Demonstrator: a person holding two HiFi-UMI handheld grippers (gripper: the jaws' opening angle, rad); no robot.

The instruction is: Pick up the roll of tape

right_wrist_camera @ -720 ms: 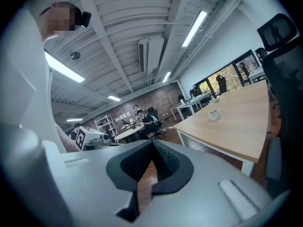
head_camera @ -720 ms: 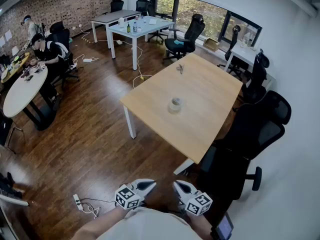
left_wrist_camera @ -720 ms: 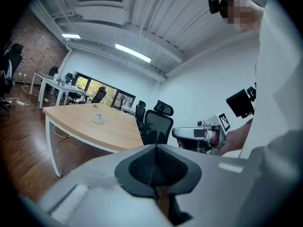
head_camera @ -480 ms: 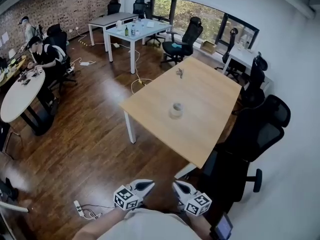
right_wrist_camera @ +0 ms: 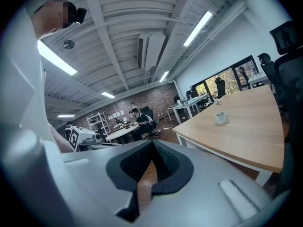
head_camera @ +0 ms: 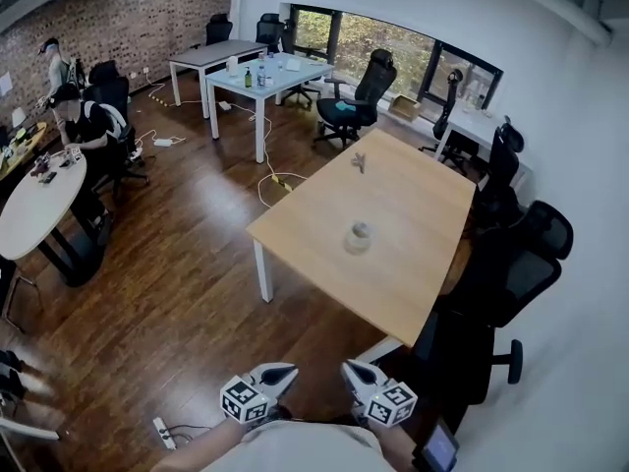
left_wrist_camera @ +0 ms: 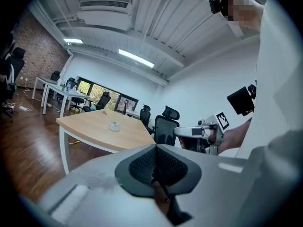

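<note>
A small pale roll of tape (head_camera: 359,235) lies near the middle of the light wooden table (head_camera: 413,264). It also shows as a small roll (left_wrist_camera: 113,125) in the left gripper view and as a tiny roll (right_wrist_camera: 220,117) in the right gripper view. My left gripper (head_camera: 279,374) and right gripper (head_camera: 353,372) hang close to my body at the bottom of the head view, well short of the table. Both are shut with nothing between the jaws, and their black pads (left_wrist_camera: 156,167) (right_wrist_camera: 150,162) meet.
Black office chairs (head_camera: 501,273) stand along the table's right side and one chair (head_camera: 359,91) at its far end. A small object (head_camera: 359,162) lies at the table's far part. White desks (head_camera: 265,72), a round table (head_camera: 34,205) with seated people, and floor cables (head_camera: 167,431) are to the left.
The table and tape have slid right and down in the head view as I moved. Both grippers stay shut and low by my body.
</note>
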